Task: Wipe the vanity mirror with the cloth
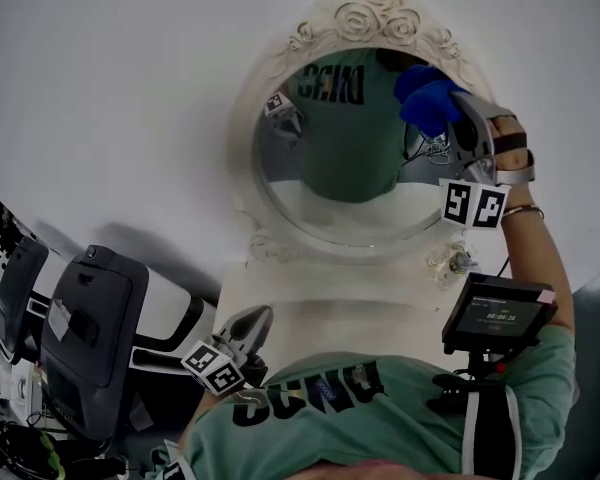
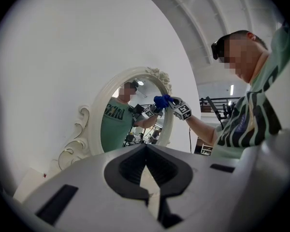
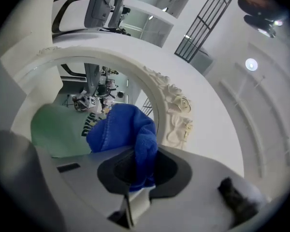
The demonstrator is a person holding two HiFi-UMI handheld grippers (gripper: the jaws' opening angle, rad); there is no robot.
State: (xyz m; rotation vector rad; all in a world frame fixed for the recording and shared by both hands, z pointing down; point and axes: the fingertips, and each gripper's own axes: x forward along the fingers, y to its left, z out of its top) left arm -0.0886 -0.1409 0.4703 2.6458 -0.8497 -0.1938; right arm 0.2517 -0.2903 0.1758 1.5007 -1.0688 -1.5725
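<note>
One cloth [image 1: 420, 93], pinched in my right gripper [image 1: 455, 116], meets the mirror [image 1: 325, 213] near its top; I'd press flat, sweeping in overlapping passes while my left gripper [image 1: 255, 323] idles, jaws together.

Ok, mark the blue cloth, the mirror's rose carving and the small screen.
blue cloth [image 1: 428, 100], head view, middle of the bunched fabric.
mirror's rose carving [image 1: 377, 16], head view, the roses at the crest.
small screen [image 1: 490, 316], head view, its lit display.

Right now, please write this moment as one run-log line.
right gripper: shut on blue cloth, at mirror upper right | left gripper: shut, empty, low
</note>
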